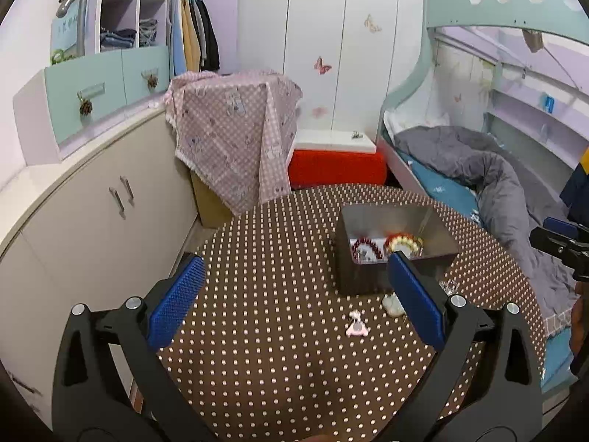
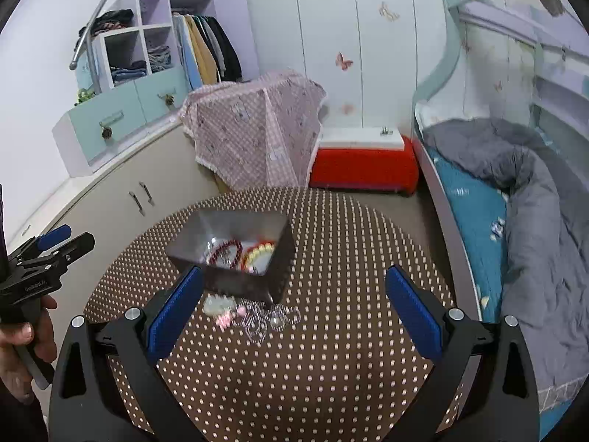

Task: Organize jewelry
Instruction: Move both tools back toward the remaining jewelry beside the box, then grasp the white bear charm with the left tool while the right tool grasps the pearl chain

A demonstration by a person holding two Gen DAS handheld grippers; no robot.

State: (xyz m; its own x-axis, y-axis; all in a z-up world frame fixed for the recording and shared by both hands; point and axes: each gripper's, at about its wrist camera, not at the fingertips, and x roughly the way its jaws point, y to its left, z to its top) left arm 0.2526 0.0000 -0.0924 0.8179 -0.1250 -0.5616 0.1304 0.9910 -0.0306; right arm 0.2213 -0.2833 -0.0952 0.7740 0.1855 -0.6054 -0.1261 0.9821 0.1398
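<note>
The round worktop has lots of bare dotted room near us and on the right. Its edge drops off to the bed on the right and the cupboard on the left.

The box sits in the middle. A red bracelet and a yellow one are already inside, so the job looks partly done.

Left to do: the clear rings, a white piece and a pink charm lie just in front of the box.

The left tool and the right tool are both spread wide and hold nothing.
</note>
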